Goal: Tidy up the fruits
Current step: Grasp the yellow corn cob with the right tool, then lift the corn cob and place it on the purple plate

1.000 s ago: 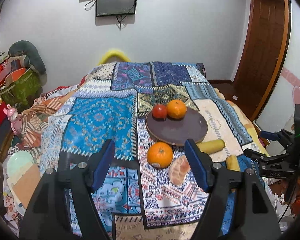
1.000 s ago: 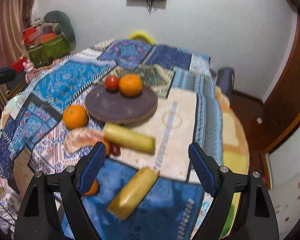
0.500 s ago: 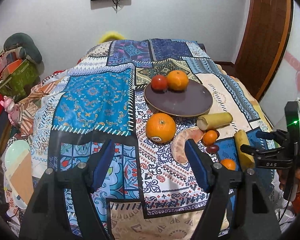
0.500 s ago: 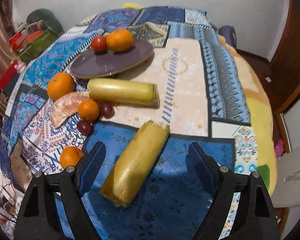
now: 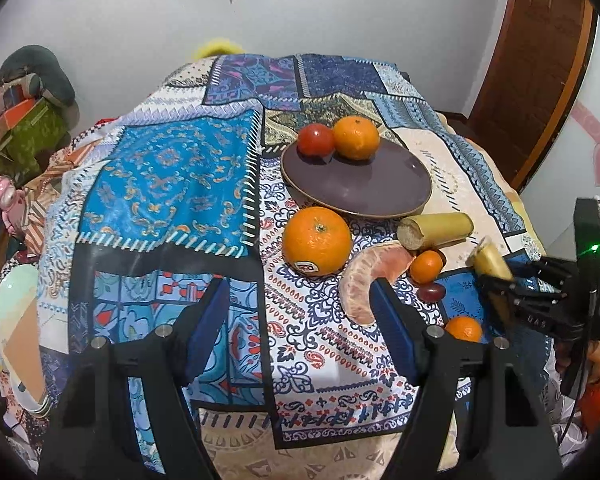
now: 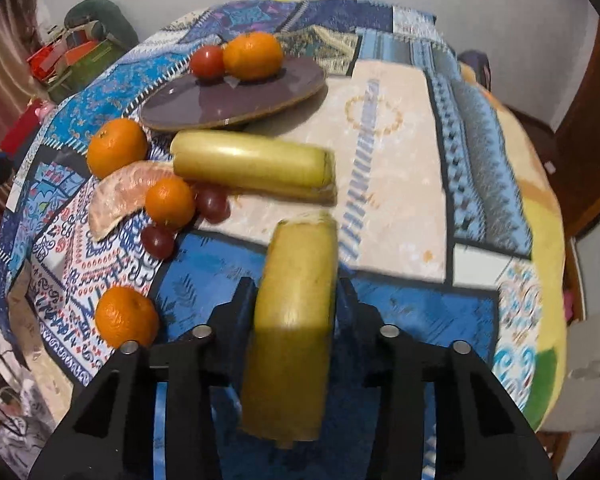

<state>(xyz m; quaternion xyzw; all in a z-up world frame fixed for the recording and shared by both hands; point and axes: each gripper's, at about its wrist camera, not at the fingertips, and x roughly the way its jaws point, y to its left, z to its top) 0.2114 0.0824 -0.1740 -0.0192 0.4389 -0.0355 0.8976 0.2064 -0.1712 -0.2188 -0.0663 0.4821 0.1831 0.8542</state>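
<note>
From the left wrist view, the left gripper (image 5: 300,328) hangs with its jaws apart and nothing between the blue pads, over a patchwork cloth (image 5: 168,172) of printed paisley and tile squares. Just ahead of it sits a large orange (image 5: 317,241) with a sticker, smooth and round, and beside the right pad curls a peeled pomelo segment (image 5: 364,280), pale pink and fibrous. Beyond those lies a flat, dark purple plate (image 5: 364,184), glossy, bearing a tomato (image 5: 316,139) and a mandarin (image 5: 356,137) at its far edge. Off to the right the right gripper (image 5: 500,292) shows clamped on a yellow banana piece (image 5: 490,262), with an orange sleeve (image 5: 598,384) behind it. From the right wrist view, the right gripper (image 6: 296,300) has just been closing, and its pads now press on both sides of the cut banana piece (image 6: 300,280), a blunt, matte yellow cylinder pointing away from the camera. Ahead of its tip a second banana piece (image 6: 252,162) lies crosswise on the cream patch. To the left cluster a small mandarin (image 6: 170,202), two dark red grapes (image 6: 212,202), and another small mandarin (image 6: 126,316) nearer the left finger.
</note>
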